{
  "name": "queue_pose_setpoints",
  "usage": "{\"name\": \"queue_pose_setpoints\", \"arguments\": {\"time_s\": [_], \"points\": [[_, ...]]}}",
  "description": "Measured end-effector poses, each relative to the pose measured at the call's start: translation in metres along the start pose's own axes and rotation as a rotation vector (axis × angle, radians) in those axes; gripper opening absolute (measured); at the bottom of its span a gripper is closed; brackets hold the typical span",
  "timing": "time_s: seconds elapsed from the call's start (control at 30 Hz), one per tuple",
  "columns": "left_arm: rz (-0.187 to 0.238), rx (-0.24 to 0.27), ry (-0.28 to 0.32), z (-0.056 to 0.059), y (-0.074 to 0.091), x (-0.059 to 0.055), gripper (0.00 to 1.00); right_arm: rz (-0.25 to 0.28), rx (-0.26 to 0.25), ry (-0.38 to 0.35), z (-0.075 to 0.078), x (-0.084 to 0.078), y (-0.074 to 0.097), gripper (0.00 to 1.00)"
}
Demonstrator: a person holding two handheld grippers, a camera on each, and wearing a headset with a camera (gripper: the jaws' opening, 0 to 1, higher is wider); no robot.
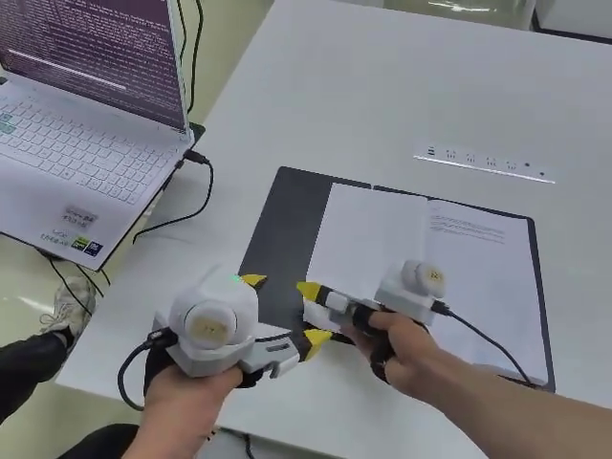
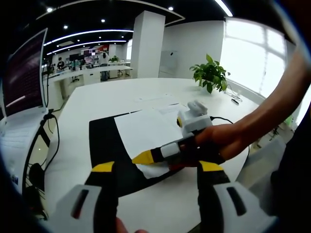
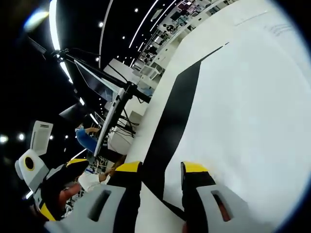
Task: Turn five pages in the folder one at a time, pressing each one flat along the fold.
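Currently left fingers [image 2: 103, 167] gape wide — right fingers [image 3: 194, 168], barely parted, over the smooth page [image 3: 233, 107].

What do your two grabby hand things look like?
The left gripper and right gripper are rounded white-and-grey shells with black jaws tipped yellow. A black cable trails from each. The left one has a green light. The right forearm is sleeveless.

No legible text (all too small)

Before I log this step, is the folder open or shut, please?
Open: the folder lies spread flat on the table, its white pages facing up.
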State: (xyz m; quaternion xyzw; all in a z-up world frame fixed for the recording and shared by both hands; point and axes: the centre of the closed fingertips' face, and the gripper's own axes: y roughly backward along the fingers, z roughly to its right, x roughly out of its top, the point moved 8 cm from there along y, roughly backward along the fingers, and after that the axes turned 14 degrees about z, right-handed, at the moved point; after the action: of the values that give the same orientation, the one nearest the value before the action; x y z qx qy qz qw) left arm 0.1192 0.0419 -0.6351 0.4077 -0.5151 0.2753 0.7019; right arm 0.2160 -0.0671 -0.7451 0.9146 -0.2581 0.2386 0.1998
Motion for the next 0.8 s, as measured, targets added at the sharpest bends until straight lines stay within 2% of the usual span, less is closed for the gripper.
{"name": "queue_pose_setpoints", "arguments": {"time_s": [0.03,0.1,0.2,0.4,0.53,0.63,0.8], "points": [[-0.002,0.0,0.001,0.0,0.0,-0.001,0.66,0.007,0.004,-0.015,-0.001,0.0,0.002,0.33],[-0.006,-0.001,0.009,0.001,0.0,-0.003,0.65,0.054,0.006,-0.042,-0.002,0.0,0.007,0.37],[-0.004,-0.001,0.022,0.002,0.001,-0.005,0.63,0.085,0.034,-0.039,-0.008,0.001,0.017,0.4],[-0.015,-0.002,0.042,0.003,-0.001,-0.01,0.6,0.11,0.07,0.029,-0.016,0.01,0.037,0.4],[-0.02,-0.004,0.047,0.001,-0.003,-0.012,0.57,0.132,0.077,0.057,-0.013,0.019,0.051,0.38],[-0.006,-0.004,0.076,-0.001,-0.006,-0.011,0.54,0.153,0.056,0.074,-0.006,0.026,0.069,0.37],[-0.012,-0.007,0.073,-0.005,-0.01,-0.015,0.49,0.184,0.019,0.107,0.005,0.035,0.098,0.32]]}}
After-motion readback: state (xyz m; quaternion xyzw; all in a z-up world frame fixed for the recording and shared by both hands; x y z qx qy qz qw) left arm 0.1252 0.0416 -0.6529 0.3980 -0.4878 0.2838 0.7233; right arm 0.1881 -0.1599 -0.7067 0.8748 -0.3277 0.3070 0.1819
